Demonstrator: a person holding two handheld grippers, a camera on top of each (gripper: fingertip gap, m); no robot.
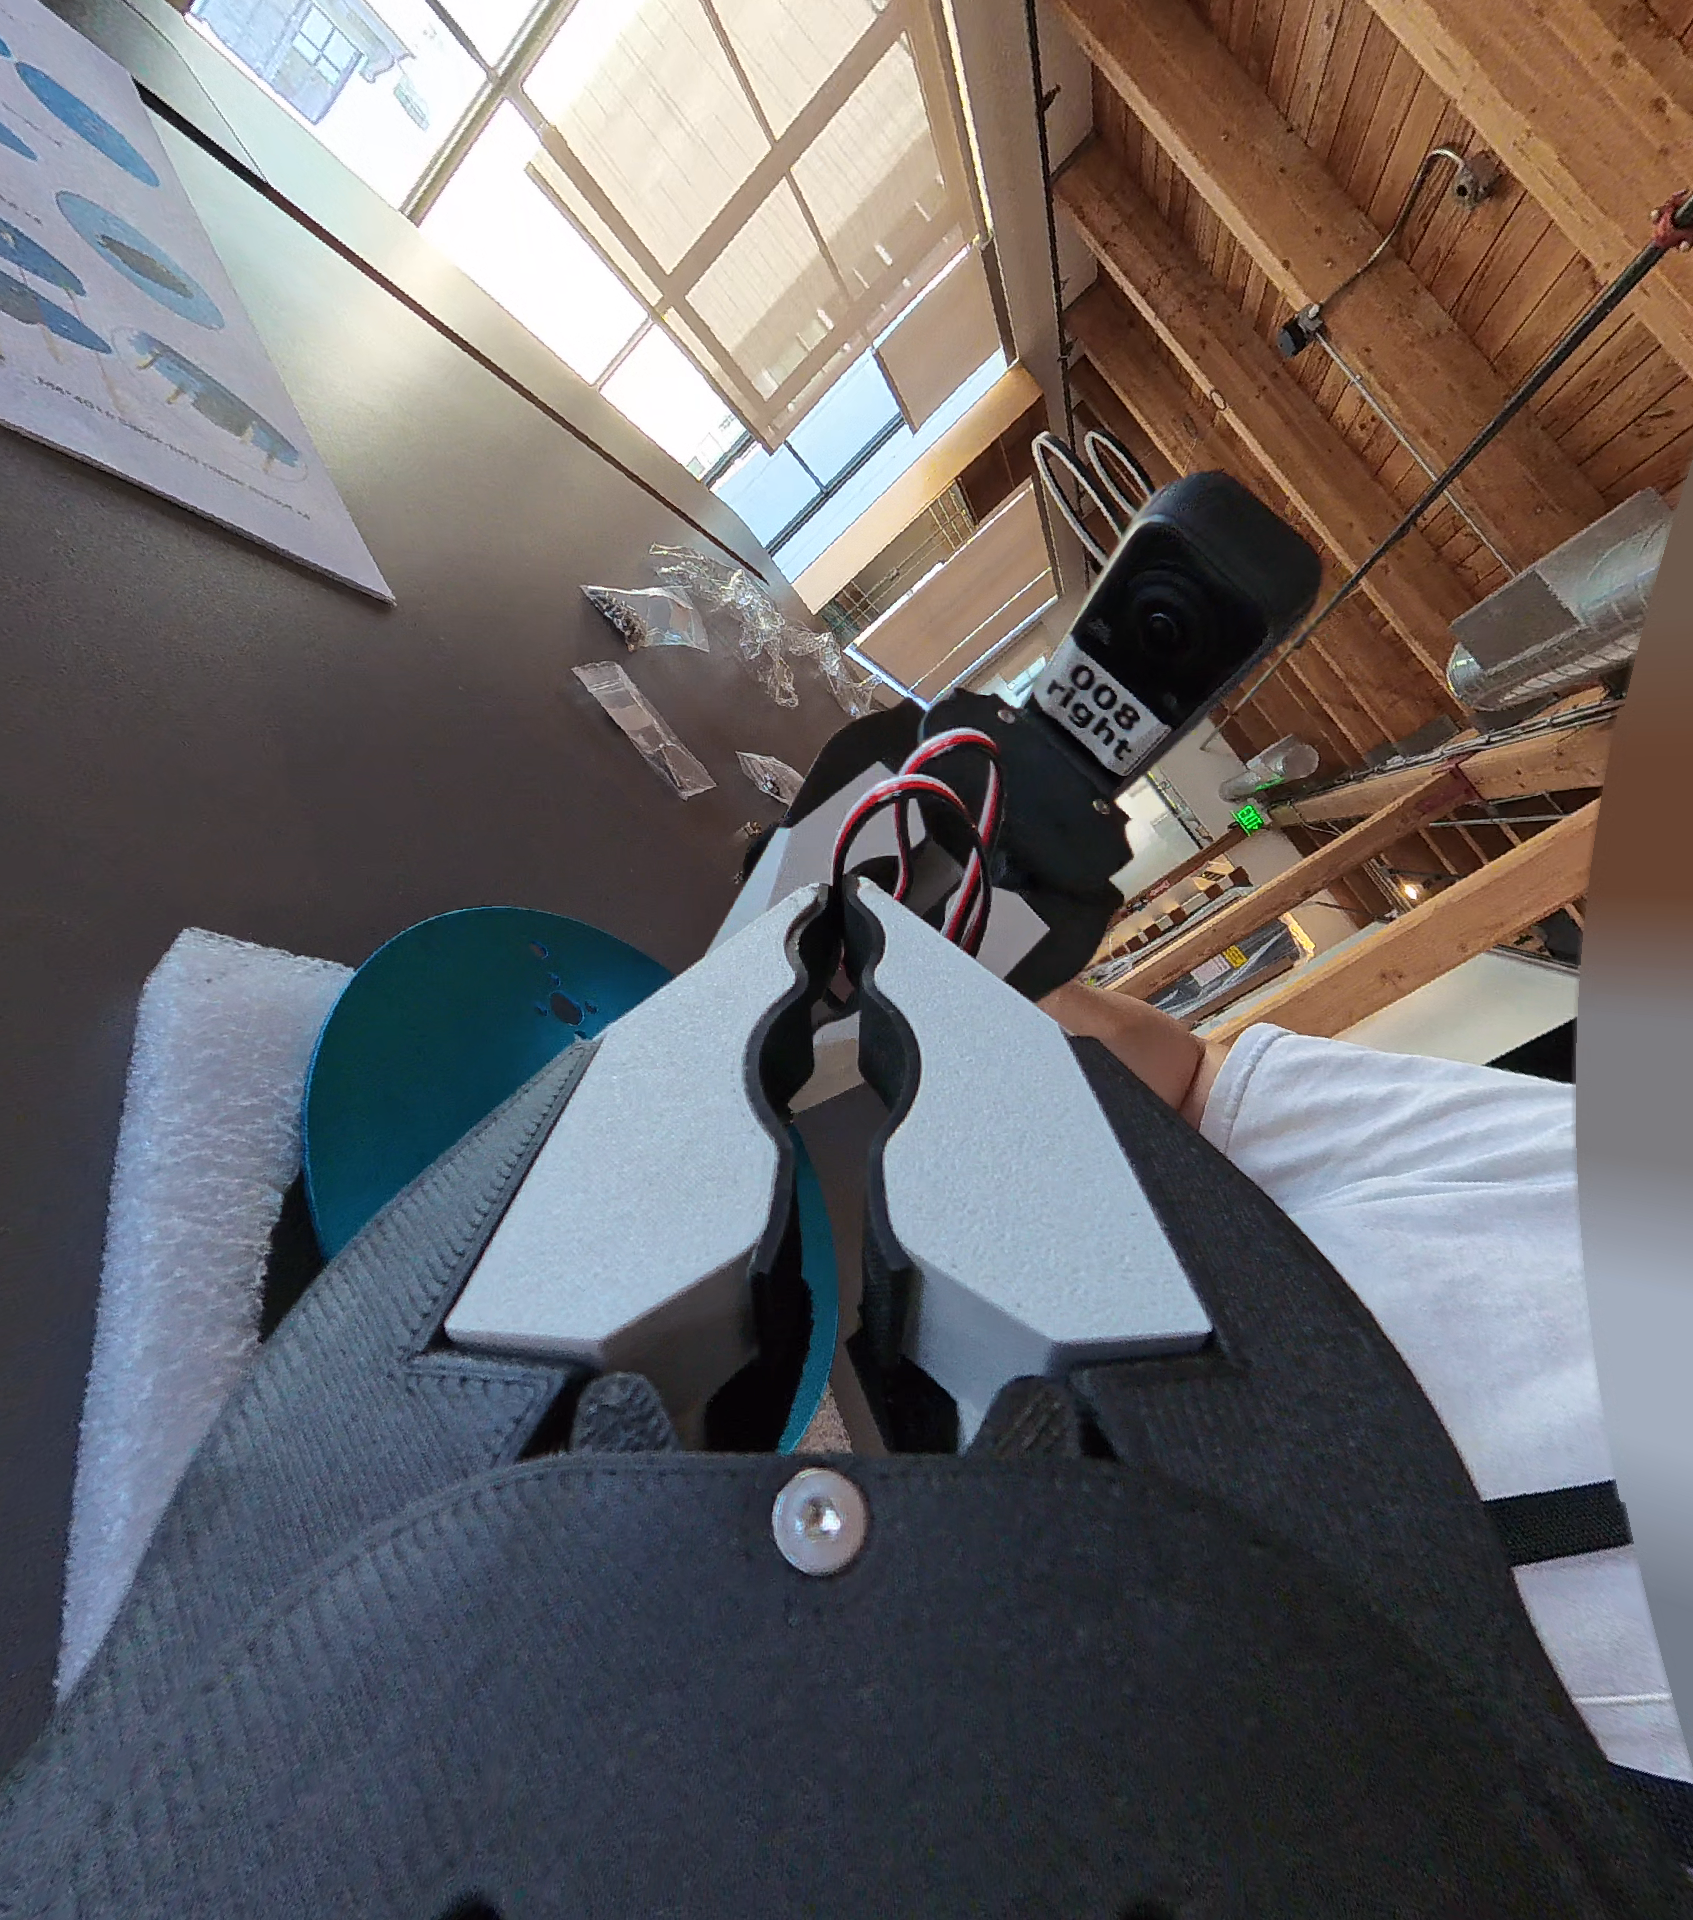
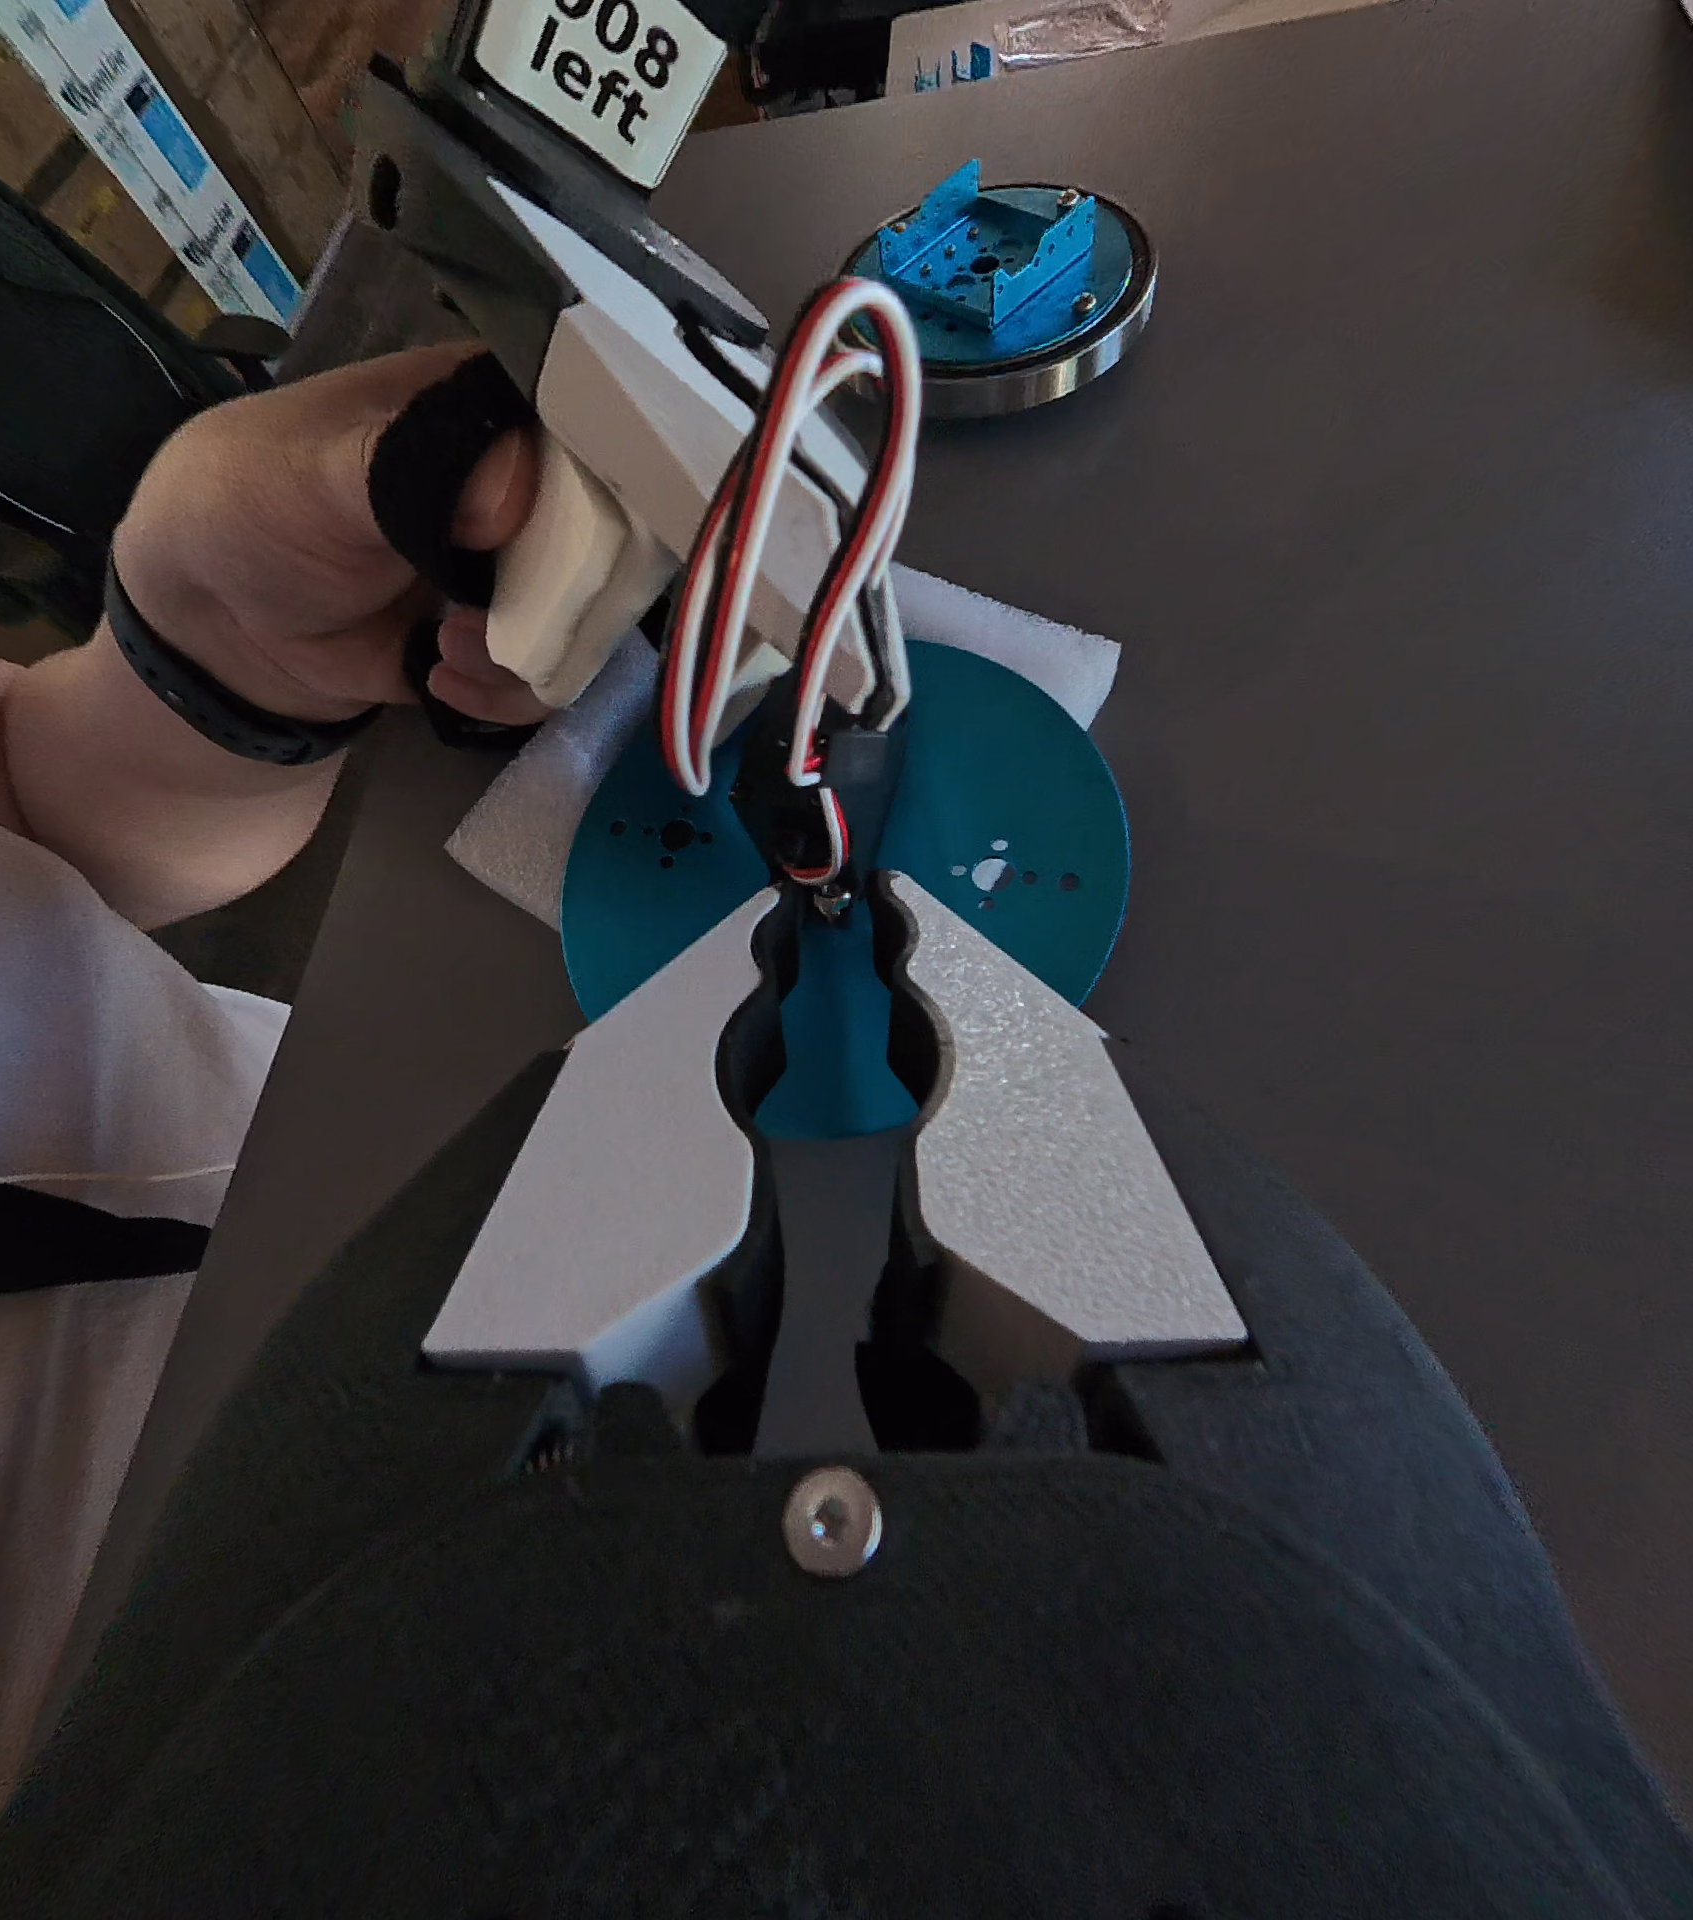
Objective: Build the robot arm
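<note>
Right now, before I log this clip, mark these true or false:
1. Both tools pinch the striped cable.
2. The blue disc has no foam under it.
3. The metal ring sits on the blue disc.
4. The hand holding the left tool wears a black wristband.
1. True: the left tool and the right tool are both closed on the cable.
2. False: white foam lies under part of the blue disc.
3. False: the metal ring stands apart from the disc, farther off on the table.
4. True: the hand wears a wristband.
</note>
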